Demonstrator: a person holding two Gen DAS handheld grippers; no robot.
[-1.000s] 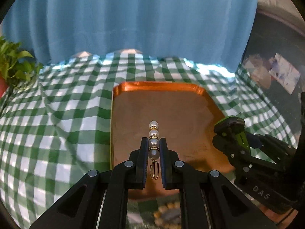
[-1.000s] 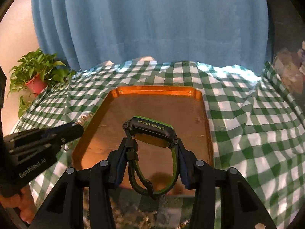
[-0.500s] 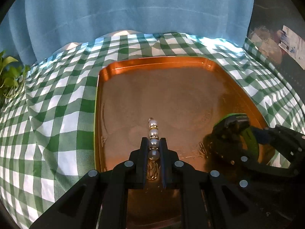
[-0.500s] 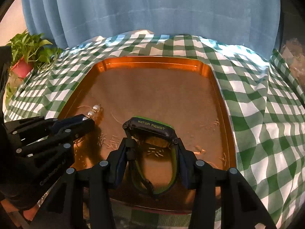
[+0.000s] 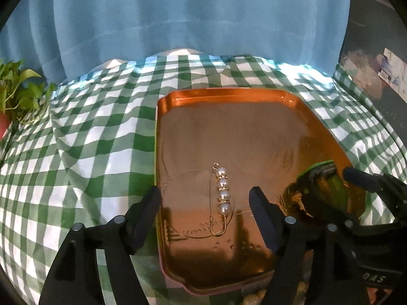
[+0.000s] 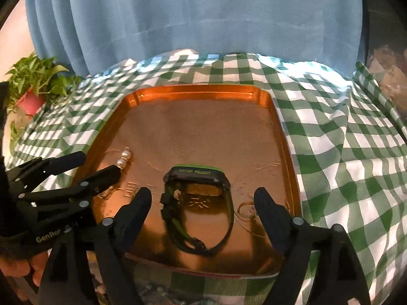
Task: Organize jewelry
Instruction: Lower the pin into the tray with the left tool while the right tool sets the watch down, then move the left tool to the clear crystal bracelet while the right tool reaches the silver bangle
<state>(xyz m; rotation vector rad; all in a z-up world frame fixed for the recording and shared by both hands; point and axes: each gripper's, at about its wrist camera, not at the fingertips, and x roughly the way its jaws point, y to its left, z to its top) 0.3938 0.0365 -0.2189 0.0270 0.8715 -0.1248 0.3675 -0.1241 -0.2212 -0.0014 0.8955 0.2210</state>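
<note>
Left wrist view shows the whole pearl pin [image 5: 220, 198] lying on the copper tray [image 5: 229, 96], between the opening jaws of the left gripper [image 5: 204, 199], untouched. Right wrist view shows the watch [image 6: 199, 200] near the tray's near edge, free between the right gripper's [image 6: 201, 200] opening jaws; far half bare
</note>
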